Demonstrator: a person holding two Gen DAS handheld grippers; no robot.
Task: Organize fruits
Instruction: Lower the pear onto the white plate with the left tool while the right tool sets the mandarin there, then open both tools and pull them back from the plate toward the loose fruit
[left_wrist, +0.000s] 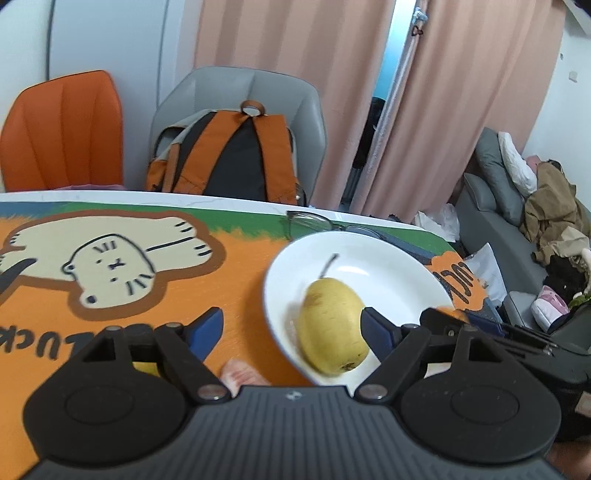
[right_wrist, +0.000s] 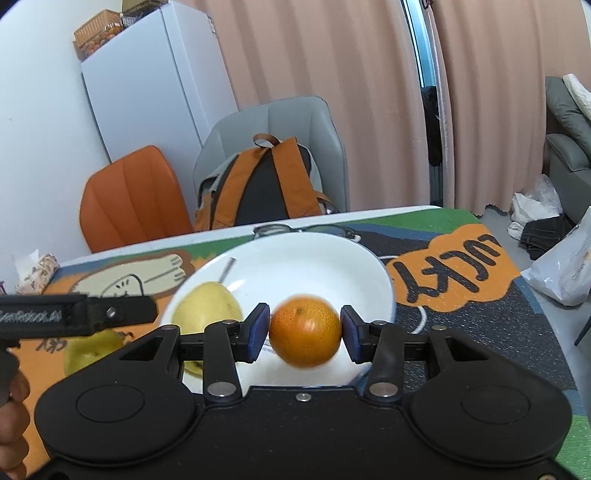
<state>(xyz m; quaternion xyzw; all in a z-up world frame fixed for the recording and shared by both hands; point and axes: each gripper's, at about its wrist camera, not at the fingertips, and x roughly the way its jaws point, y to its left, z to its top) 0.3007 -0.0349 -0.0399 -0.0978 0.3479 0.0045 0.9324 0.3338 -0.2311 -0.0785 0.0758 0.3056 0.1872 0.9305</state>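
A yellow pear (left_wrist: 332, 326) with a dark stem lies in the white plate (left_wrist: 388, 266) on the cartoon table mat. My left gripper (left_wrist: 291, 332) is open, its jaws spread wide; the right blue pad touches or nearly touches the pear. In the right wrist view the same pear (right_wrist: 207, 308) lies at the plate's (right_wrist: 332, 258) left side. My right gripper (right_wrist: 304, 332) holds an orange (right_wrist: 306, 330) between its blue pads, just above the plate. A second yellow-green pear (right_wrist: 92, 349) lies on the mat left of the plate, under the left gripper's body.
A pair of glasses (left_wrist: 314, 221) lies behind the plate near the table's far edge. A grey chair with an orange backpack (left_wrist: 229, 155) and an orange chair (left_wrist: 62, 129) stand behind the table. A sofa with clothes (left_wrist: 535, 221) stands to the right.
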